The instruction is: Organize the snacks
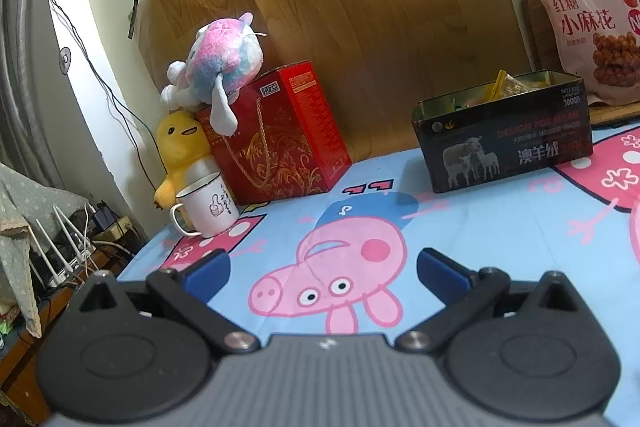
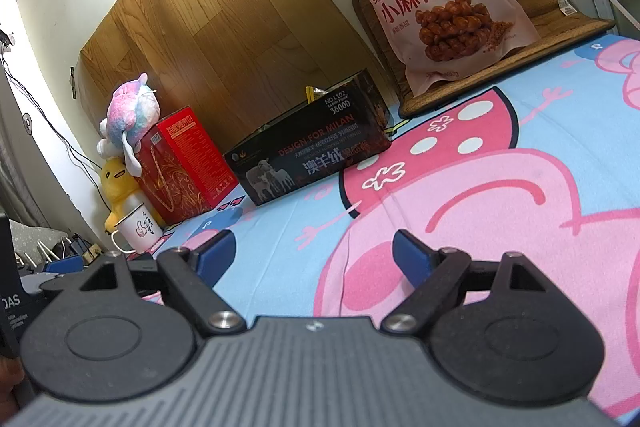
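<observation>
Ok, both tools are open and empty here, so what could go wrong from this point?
1. The pink twisted-dough snack bag stands leaning against the wall; a one-sided pinch could topple it.
2. The black tin already holds packets up to its rim, so the big bag may not fit.
3. The enamel mug sits at the table's edge near the left tool; a sweep might knock it off.

The left gripper [image 1: 323, 269] has a grey ribbed body, two round black discs, black link arms with silver screws, and blue pads on its fingers [image 1: 208, 273]. The right gripper [image 2: 314, 254] looks the same: grey ribbed housing, black discs and triangular cut-outs, silver screws, blue fingertips [image 2: 412, 255].
</observation>
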`<state>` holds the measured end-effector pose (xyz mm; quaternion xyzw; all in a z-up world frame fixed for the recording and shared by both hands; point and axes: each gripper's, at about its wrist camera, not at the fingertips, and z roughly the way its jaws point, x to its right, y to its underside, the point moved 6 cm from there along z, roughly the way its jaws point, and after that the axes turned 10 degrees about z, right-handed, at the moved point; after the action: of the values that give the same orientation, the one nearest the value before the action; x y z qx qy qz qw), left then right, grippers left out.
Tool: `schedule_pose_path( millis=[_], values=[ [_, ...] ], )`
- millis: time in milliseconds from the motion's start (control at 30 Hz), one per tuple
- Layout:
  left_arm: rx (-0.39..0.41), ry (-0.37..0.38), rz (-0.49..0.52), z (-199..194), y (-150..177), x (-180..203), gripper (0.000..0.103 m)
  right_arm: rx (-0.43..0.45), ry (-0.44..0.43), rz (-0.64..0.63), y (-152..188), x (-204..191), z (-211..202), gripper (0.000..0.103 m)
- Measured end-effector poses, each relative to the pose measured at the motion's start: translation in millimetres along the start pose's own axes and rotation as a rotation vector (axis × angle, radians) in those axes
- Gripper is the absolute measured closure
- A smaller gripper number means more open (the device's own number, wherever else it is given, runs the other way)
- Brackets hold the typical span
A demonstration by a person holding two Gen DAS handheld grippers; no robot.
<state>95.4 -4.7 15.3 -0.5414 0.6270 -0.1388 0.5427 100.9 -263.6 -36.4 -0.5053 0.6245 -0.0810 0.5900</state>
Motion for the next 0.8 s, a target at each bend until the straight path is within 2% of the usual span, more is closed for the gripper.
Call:
schedule_pose_path(
  millis=[400, 800],
  values=[
    [0.007, -0.014, 0.013, -0.1, -2.2, -0.9, 0.0, 0.001, 0.0, 0.001, 0.3, -0.2, -0.3, 0.015],
    [0.025, 0.003, 0.015, -2.0, -4.7, 0.7, 0.0, 0.001, -0.001, 0.002, 0.6, -0.2, -0.3, 0.015]
  ],
)
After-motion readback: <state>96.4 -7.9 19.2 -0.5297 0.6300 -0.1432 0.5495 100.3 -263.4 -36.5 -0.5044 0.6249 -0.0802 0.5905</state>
